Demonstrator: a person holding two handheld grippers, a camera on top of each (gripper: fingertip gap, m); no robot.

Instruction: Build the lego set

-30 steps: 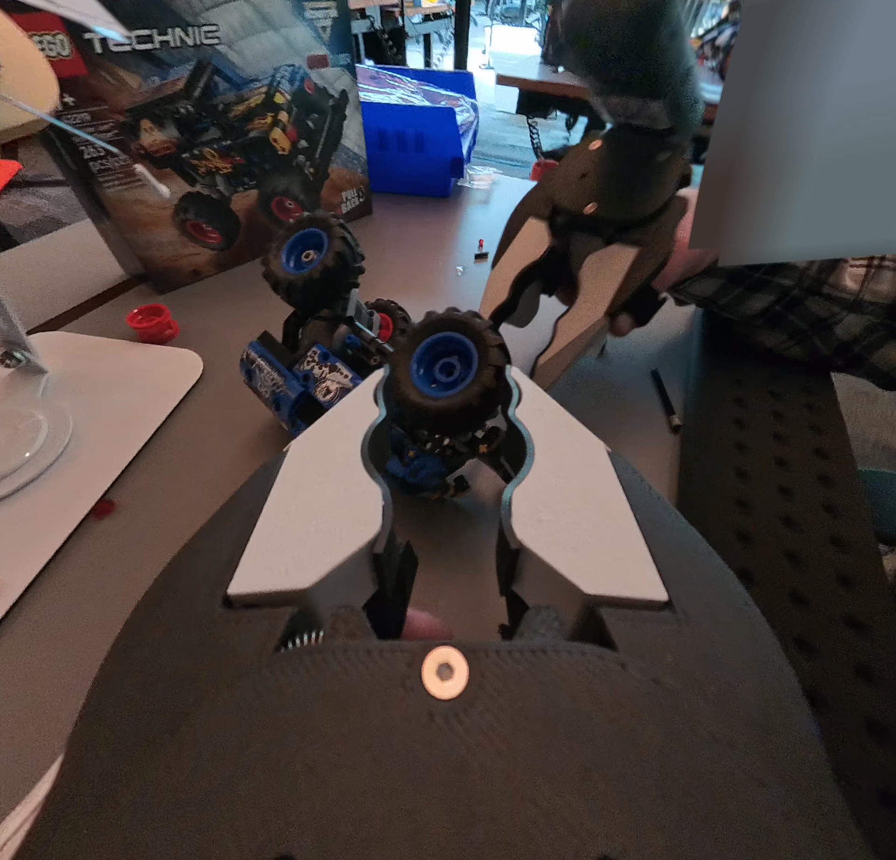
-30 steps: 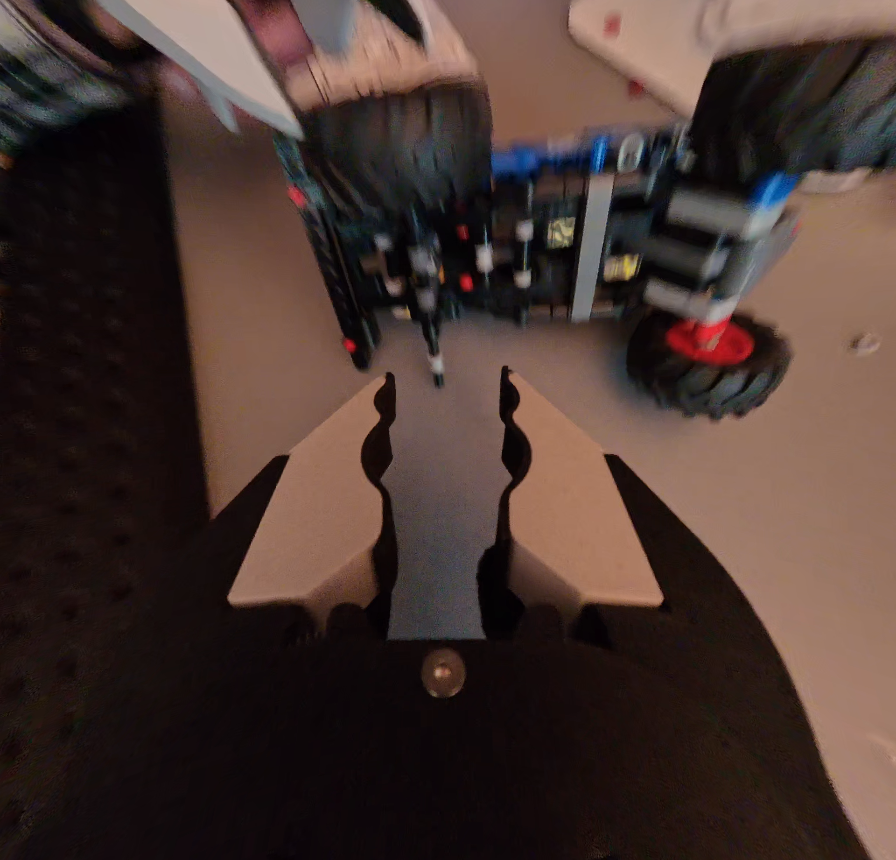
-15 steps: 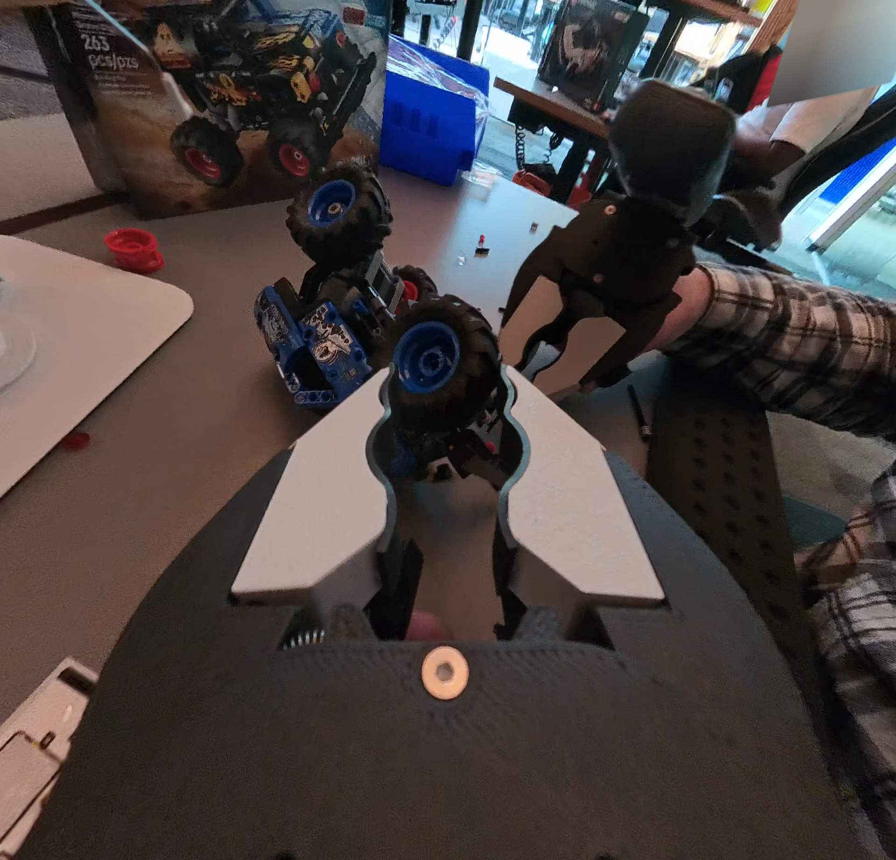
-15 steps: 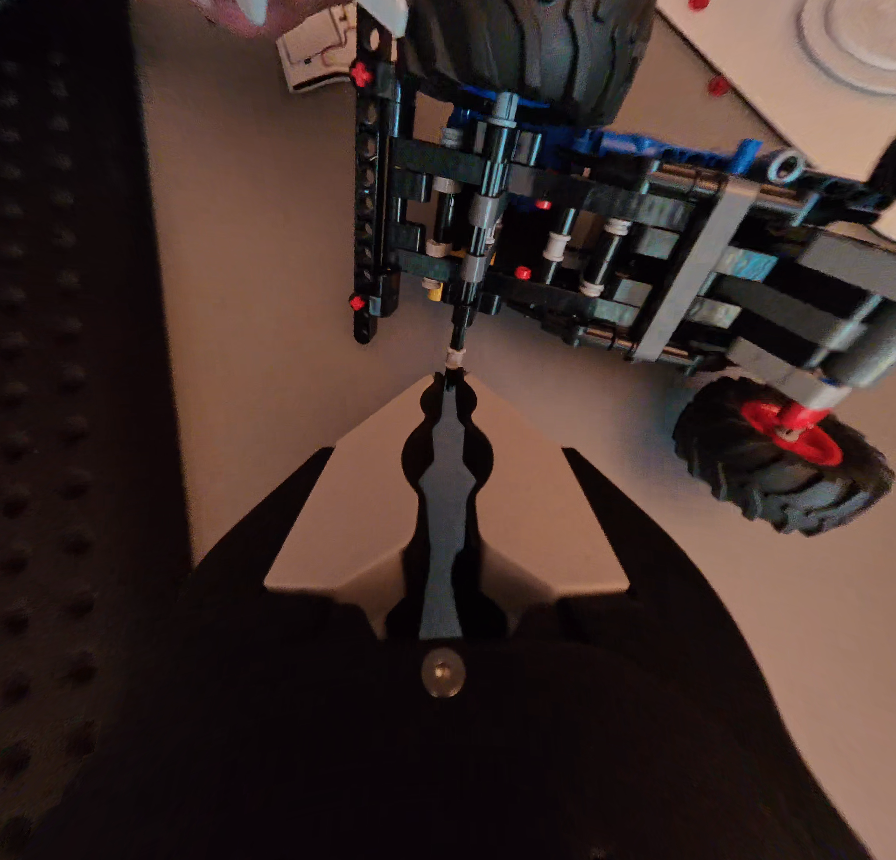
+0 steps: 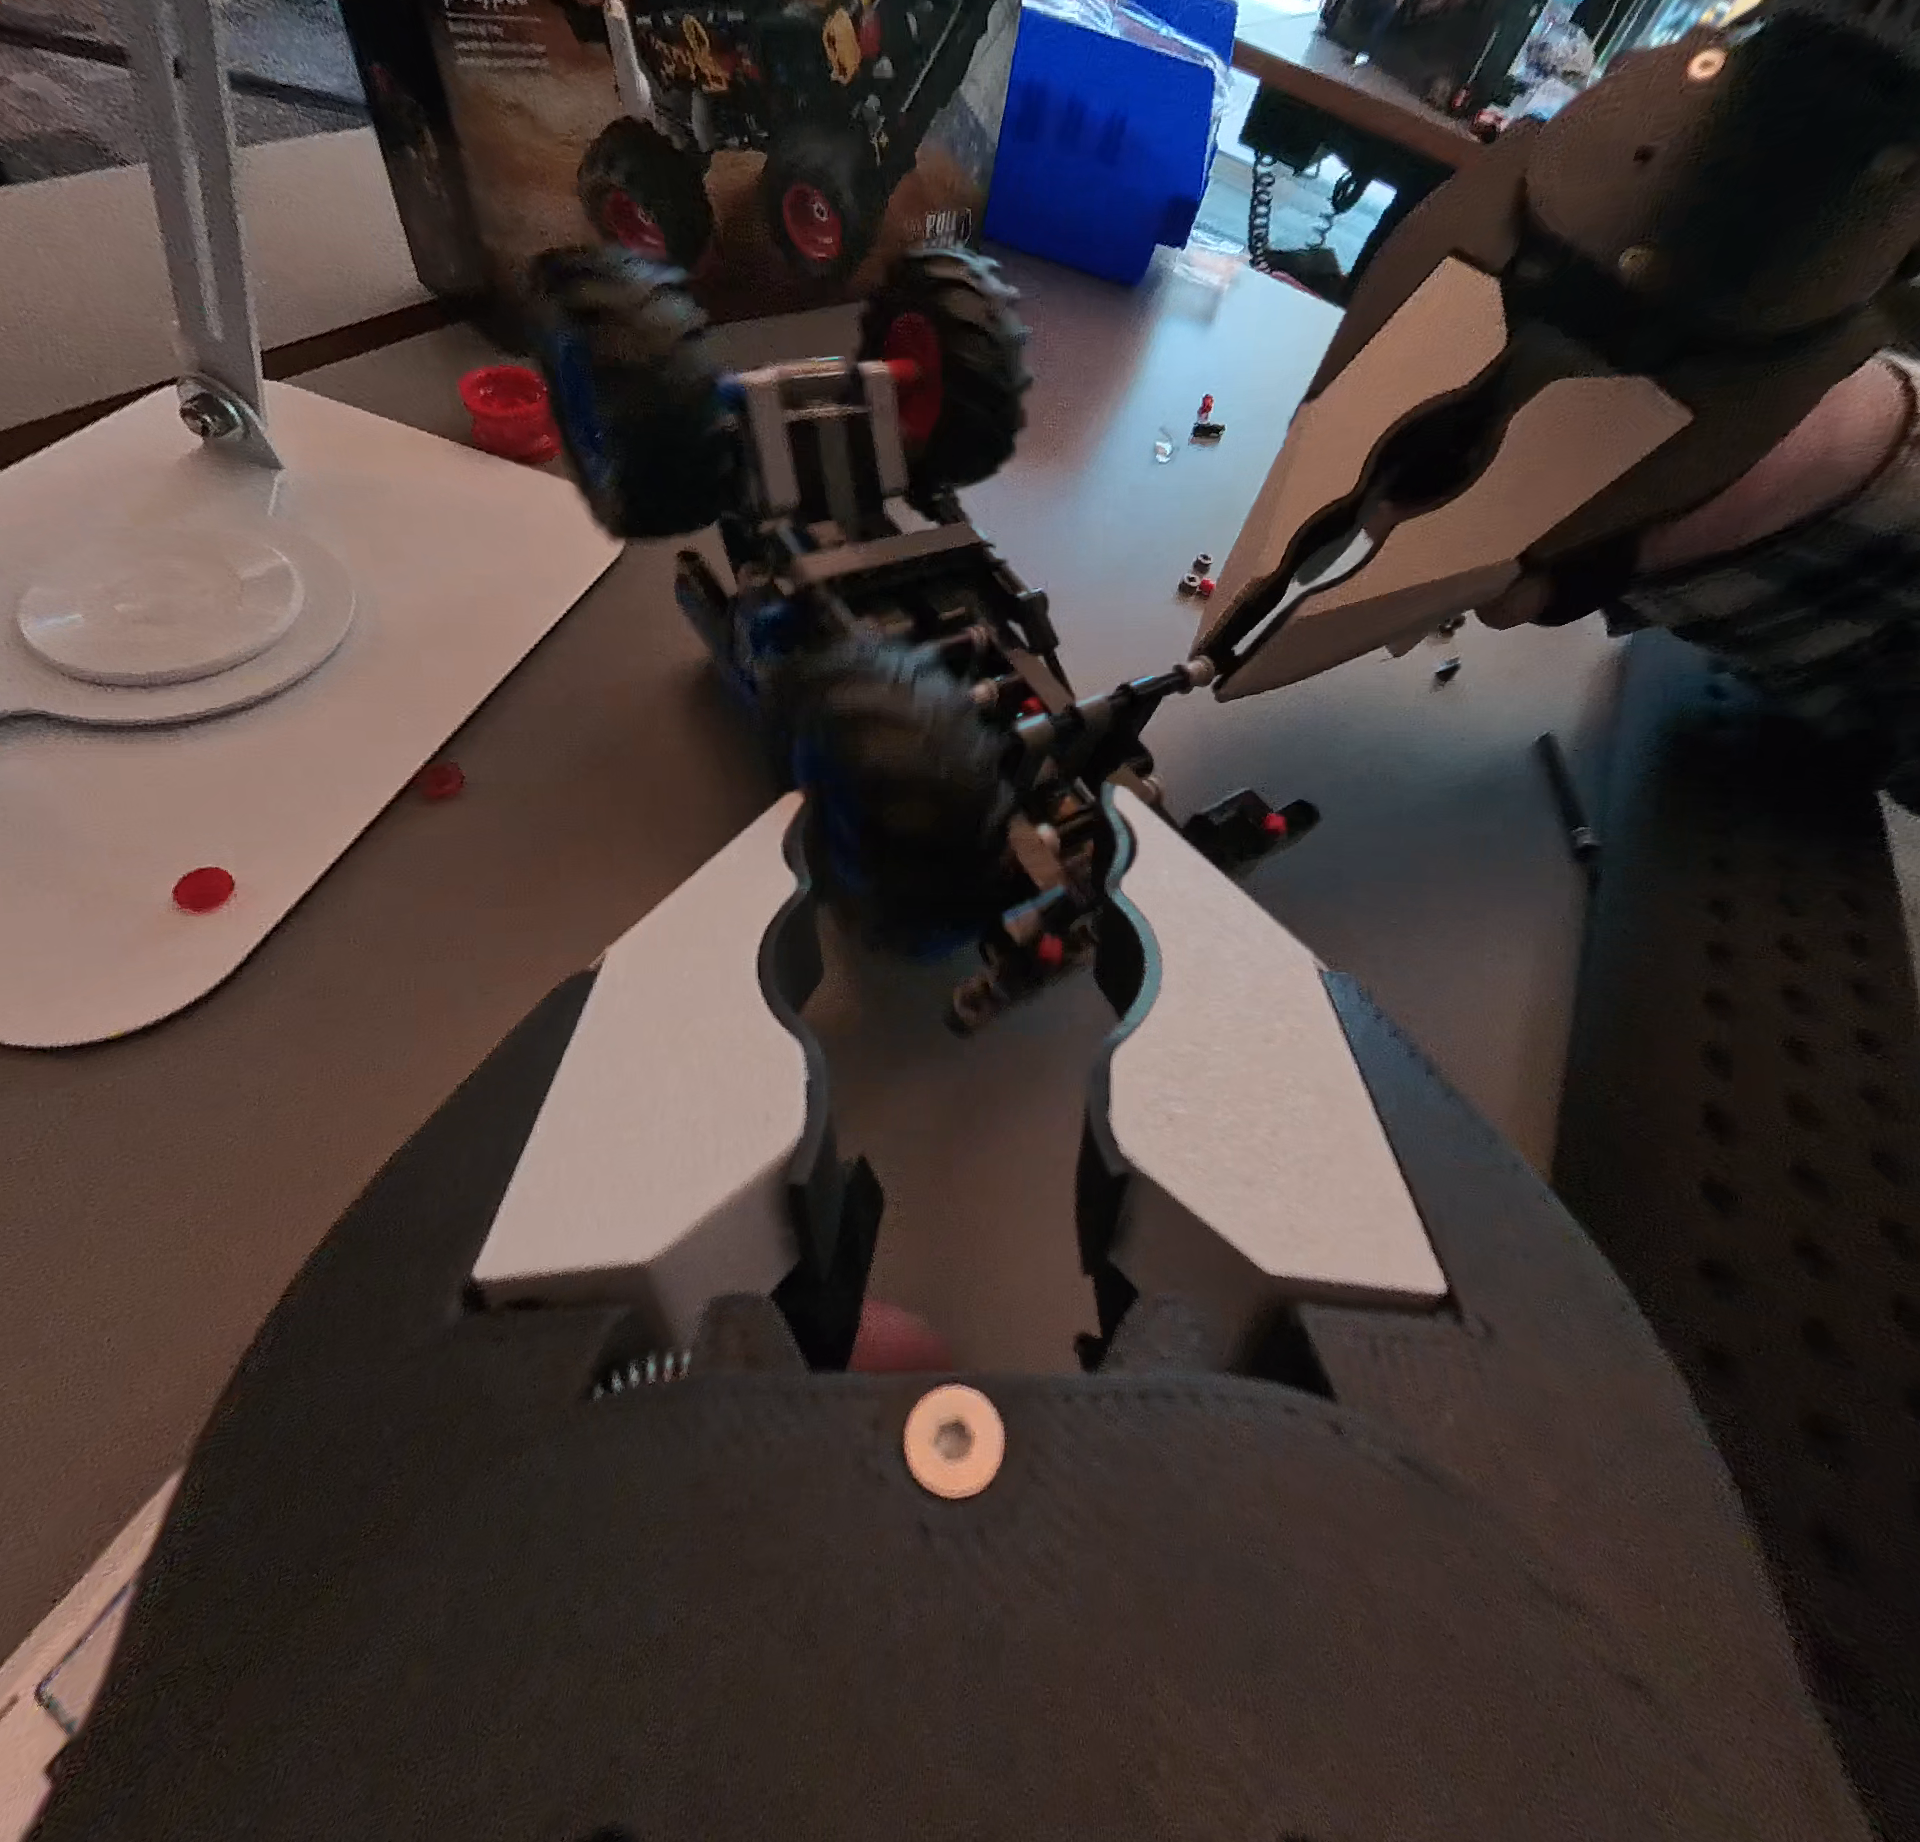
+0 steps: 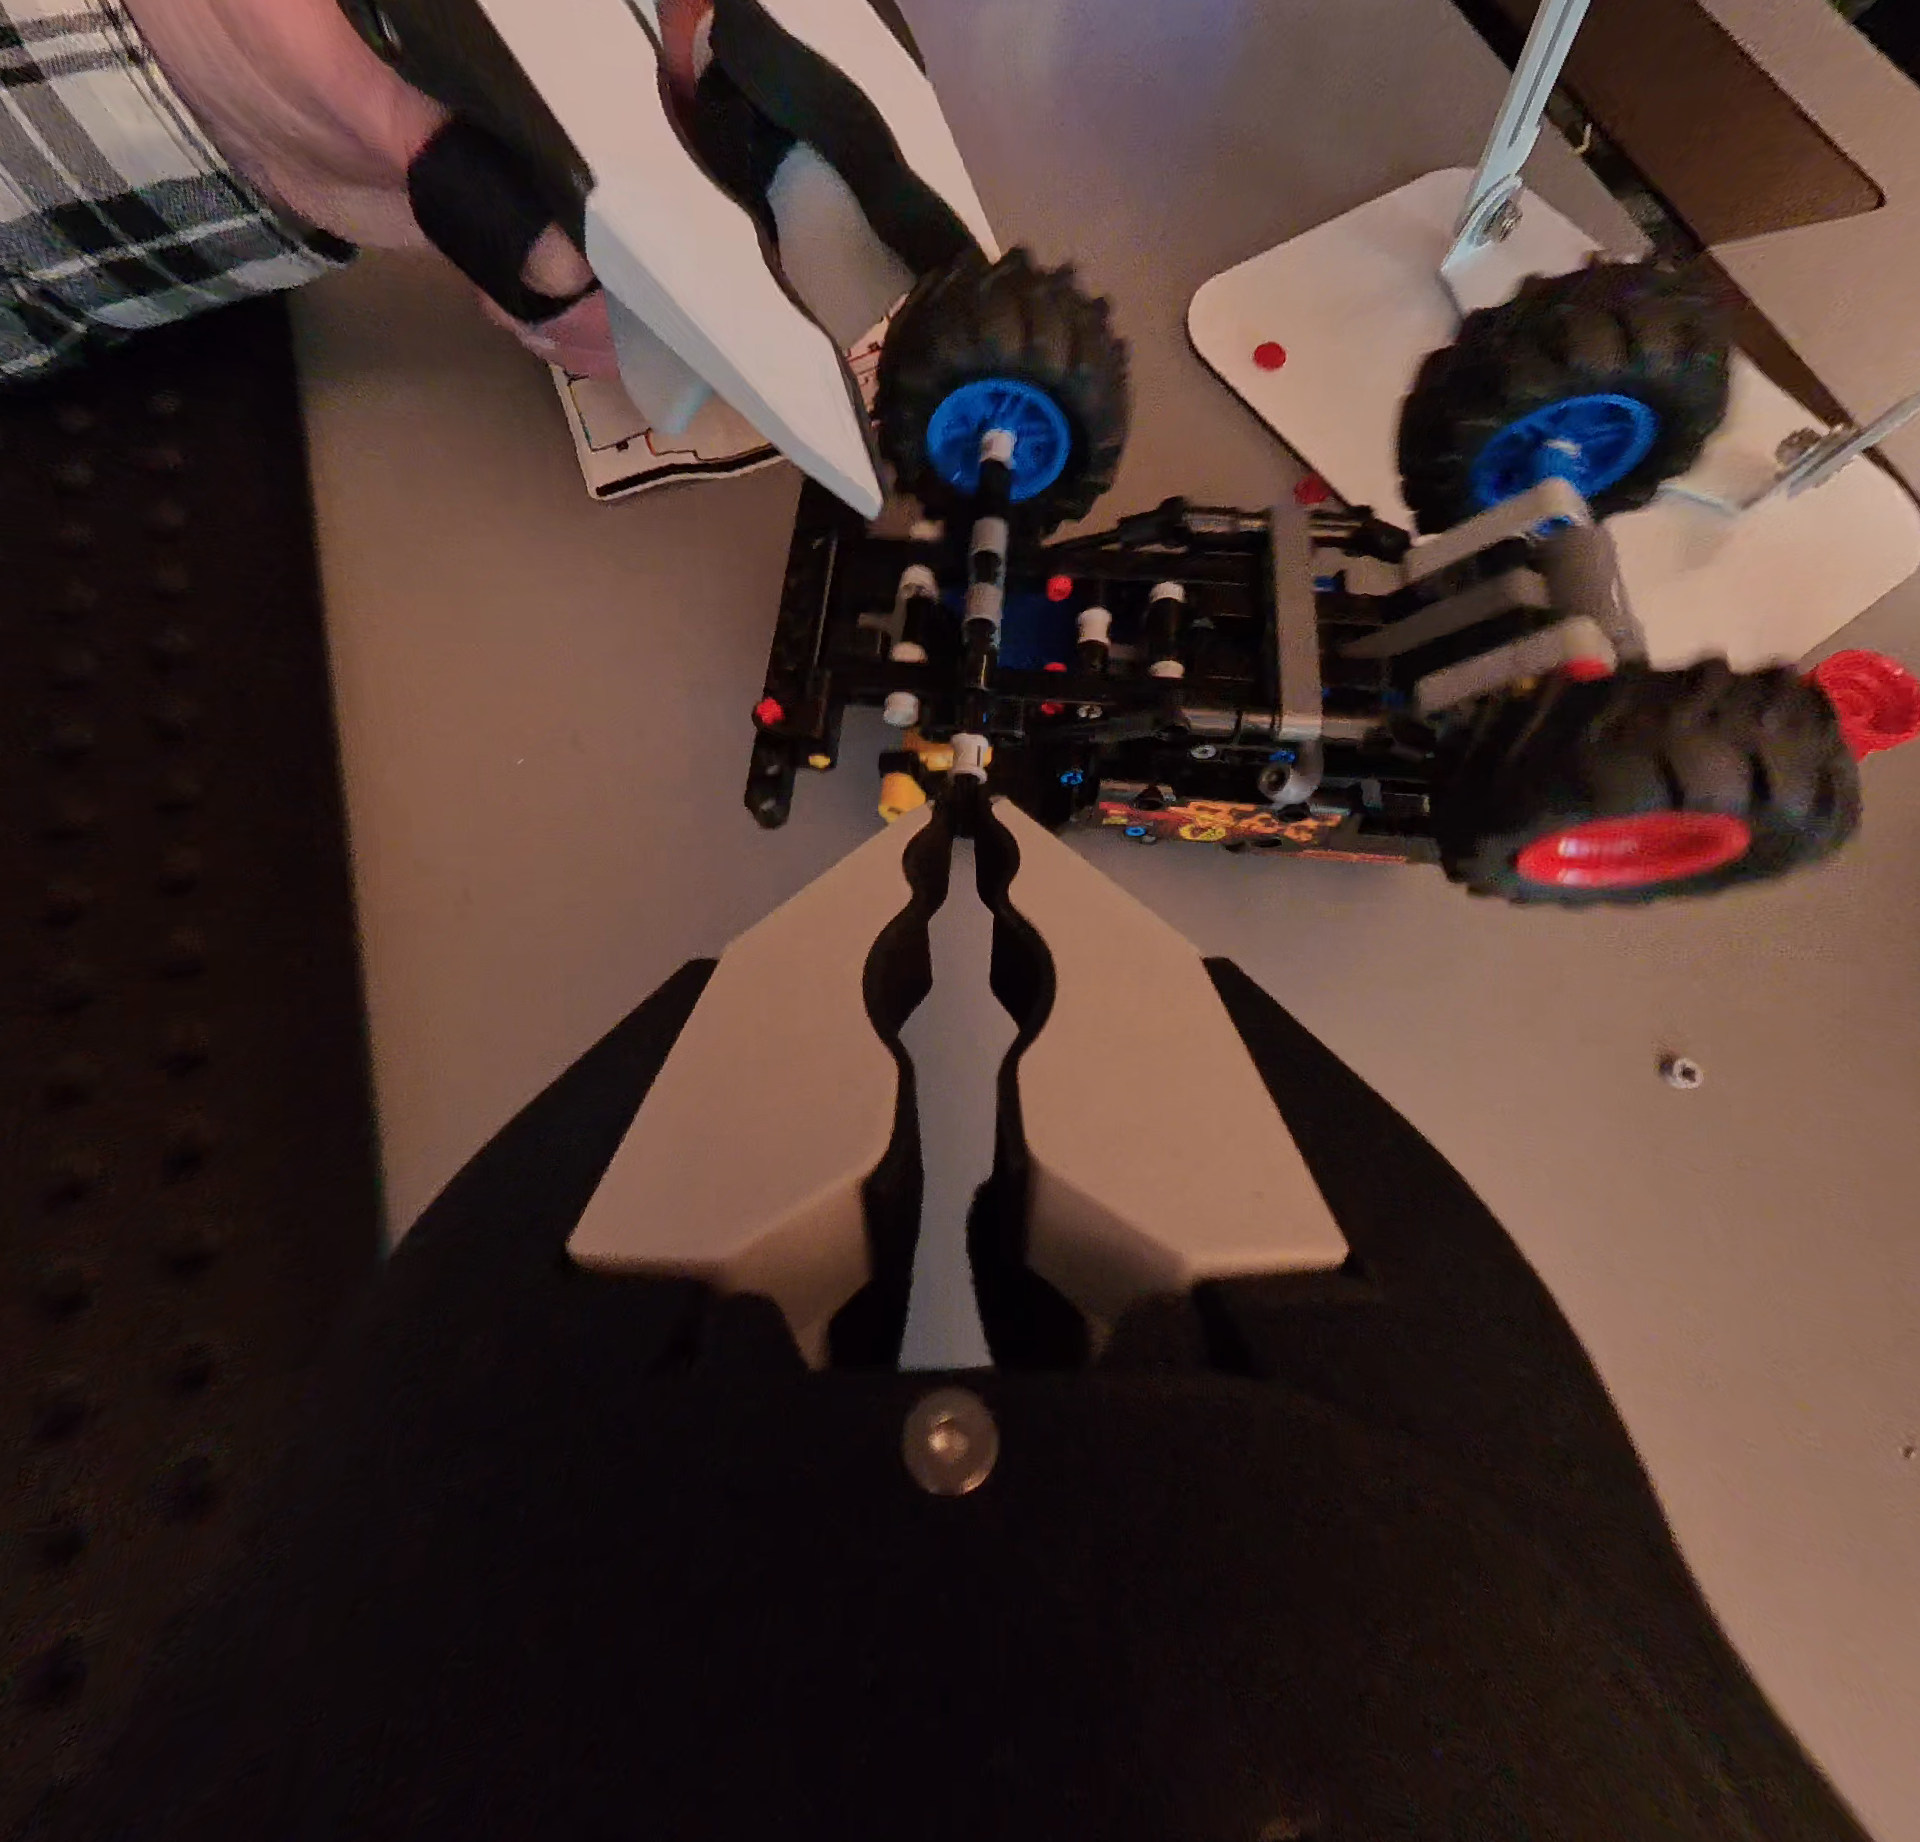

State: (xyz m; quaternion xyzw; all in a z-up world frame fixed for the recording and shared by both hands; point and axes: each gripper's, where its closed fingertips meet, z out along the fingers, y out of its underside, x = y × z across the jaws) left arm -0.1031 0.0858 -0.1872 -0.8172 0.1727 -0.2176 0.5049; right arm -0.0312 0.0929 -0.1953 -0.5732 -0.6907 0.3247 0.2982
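Lying on its side on the grey table (image 5: 312,1117), the lego truck (image 6: 1195,670) is gripped from two directions. A black tyre with a blue hub (image 6: 1000,395) is clasped between the fingers of the left gripper (image 5: 951,857), which are spread about as far as the tyre is thick; in the right wrist view the same gripper (image 6: 894,379) is seen reaching in from the upper left, one white finger (image 6: 717,306) pressed along the tyre's flank. The right gripper (image 6: 964,821) is nearly closed, its tips pinched on the bare end of the black axle (image 6: 982,587) that runs through the chassis to that blue hub; in the left wrist view this gripper (image 5: 1210,675) is seen entering from the right, meeting the axle end at its very tip. A second blue-hubbed wheel (image 6: 1558,390) and a red-hubbed wheel (image 6: 1642,784) are carried at the far end of the truck. A loose red hub (image 5: 506,410) is seen near the set's box (image 5: 540,109), and a flat white stand base (image 5: 260,712) with a small red round piece (image 5: 203,888) on it is placed to the left. A blue bin (image 5: 1101,161) is found behind the truck, beside the box.
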